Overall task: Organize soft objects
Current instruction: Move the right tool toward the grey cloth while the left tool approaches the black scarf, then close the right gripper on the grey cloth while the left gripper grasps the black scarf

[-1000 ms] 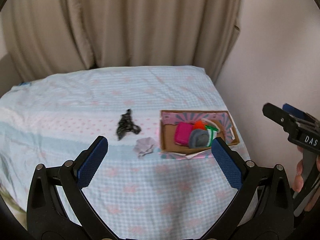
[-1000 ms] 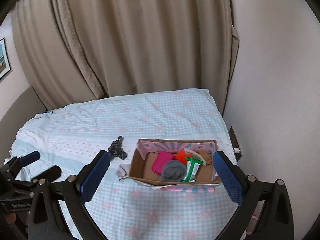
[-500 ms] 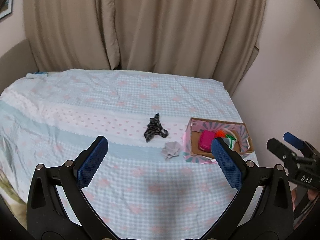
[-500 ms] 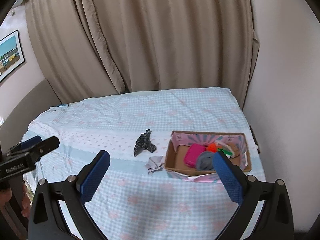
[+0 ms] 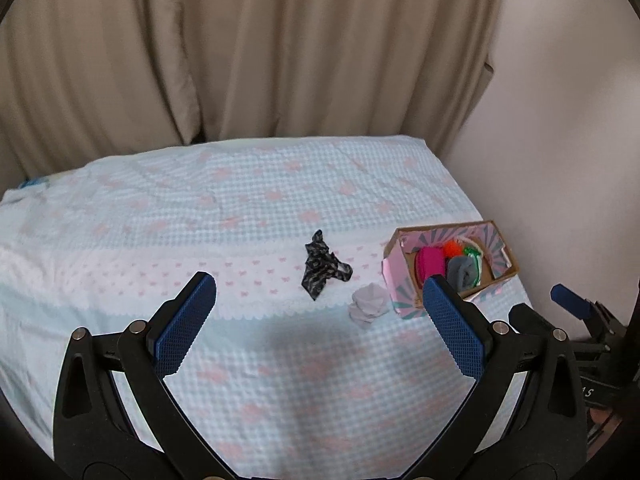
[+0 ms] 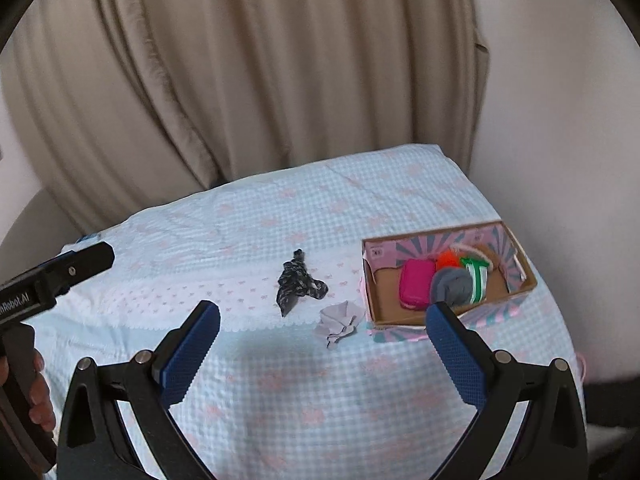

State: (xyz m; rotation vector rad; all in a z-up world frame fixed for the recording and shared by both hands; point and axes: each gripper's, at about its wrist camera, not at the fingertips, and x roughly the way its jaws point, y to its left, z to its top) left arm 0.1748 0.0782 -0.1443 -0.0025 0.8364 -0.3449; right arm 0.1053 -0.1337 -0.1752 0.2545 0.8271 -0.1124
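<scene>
A: How many loose pieces?

B: Two on the checked bedspread (image 5: 256, 216): one crumpled black patterned cloth (image 5: 323, 270), one wadded pale grey cloth (image 5: 368, 304) at its 4 o'clock, just beside the cardboard box (image 6: 520, 282).

A: Inside it?

B: A pink pouch (image 6: 416, 284), a rolled grey sock (image 6: 454, 286), others unclear.

A: Grippers?

B: Left gripper (image 5: 320, 320) and right gripper (image 6: 322, 354) both spread wide, holding nothing.

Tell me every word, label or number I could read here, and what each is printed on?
"nRobot.AI": white lettering on the black body of the left tongs, cut off at the picture's edge.
"S": last letter of a white marking on the right tongs, rest hidden.
Small white label inside the cardboard box: too small to read.
Nothing else carries text.
</scene>
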